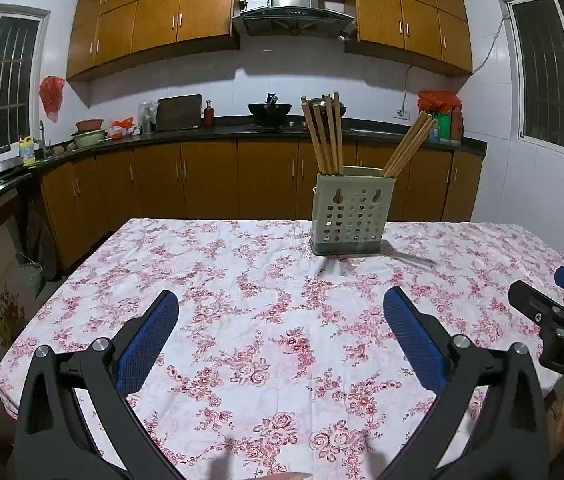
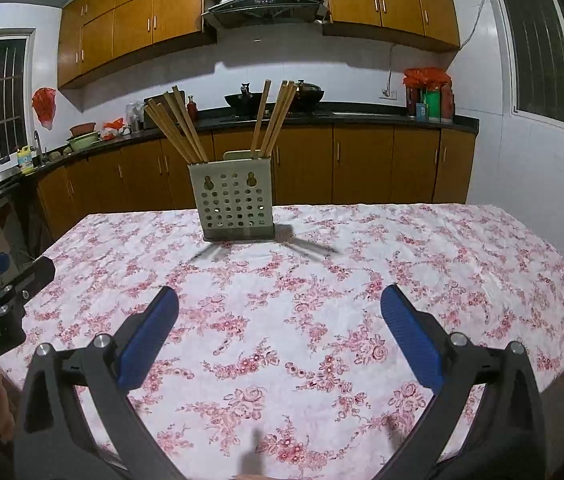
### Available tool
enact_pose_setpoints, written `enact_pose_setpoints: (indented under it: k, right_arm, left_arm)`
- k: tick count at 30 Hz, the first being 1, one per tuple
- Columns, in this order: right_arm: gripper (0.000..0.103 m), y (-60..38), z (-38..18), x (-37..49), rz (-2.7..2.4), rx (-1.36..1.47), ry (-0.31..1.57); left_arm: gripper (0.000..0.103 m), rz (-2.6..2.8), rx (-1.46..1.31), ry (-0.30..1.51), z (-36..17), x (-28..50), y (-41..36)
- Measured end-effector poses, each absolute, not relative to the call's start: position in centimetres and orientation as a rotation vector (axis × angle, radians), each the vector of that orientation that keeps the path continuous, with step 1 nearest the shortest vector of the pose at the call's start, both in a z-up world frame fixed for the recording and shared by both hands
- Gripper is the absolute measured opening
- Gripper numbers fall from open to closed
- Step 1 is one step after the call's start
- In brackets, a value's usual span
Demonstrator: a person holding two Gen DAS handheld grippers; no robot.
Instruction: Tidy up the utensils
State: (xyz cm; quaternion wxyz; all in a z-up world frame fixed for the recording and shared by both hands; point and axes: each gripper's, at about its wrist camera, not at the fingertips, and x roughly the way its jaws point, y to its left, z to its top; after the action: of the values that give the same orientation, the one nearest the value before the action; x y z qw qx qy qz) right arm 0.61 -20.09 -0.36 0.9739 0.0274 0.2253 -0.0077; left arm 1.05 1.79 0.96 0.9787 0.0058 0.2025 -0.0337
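A pale green perforated utensil holder (image 1: 349,214) (image 2: 232,206) stands on the far half of the table. Two bunches of wooden chopsticks stand in it, one in the left compartment (image 1: 324,136) (image 2: 176,126) and one in the right compartment (image 1: 408,148) (image 2: 276,118). My left gripper (image 1: 281,312) is open and empty above the near part of the table. My right gripper (image 2: 279,304) is open and empty too, to the right of the left one. The right gripper also shows at the right edge of the left wrist view (image 1: 550,300). The left gripper shows at the left edge of the right wrist view (image 2: 6,276).
The table wears a white cloth with red flowers (image 1: 266,300) (image 2: 322,280). Behind it runs a dark kitchen counter (image 1: 242,126) with a wok (image 1: 269,112), a cutting board (image 1: 179,113), bowls and bottles. The table edges drop off left and right.
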Motion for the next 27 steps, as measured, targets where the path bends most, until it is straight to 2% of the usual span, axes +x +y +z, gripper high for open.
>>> enact_pose_setpoints:
  k: [27]
  right_arm:
    - [0.099,-20.54,-0.6,0.71,-0.021,0.058,0.46]
  left_arm:
    - [0.101,-0.075,0.018,0.429,0.69,1.13,1.31]
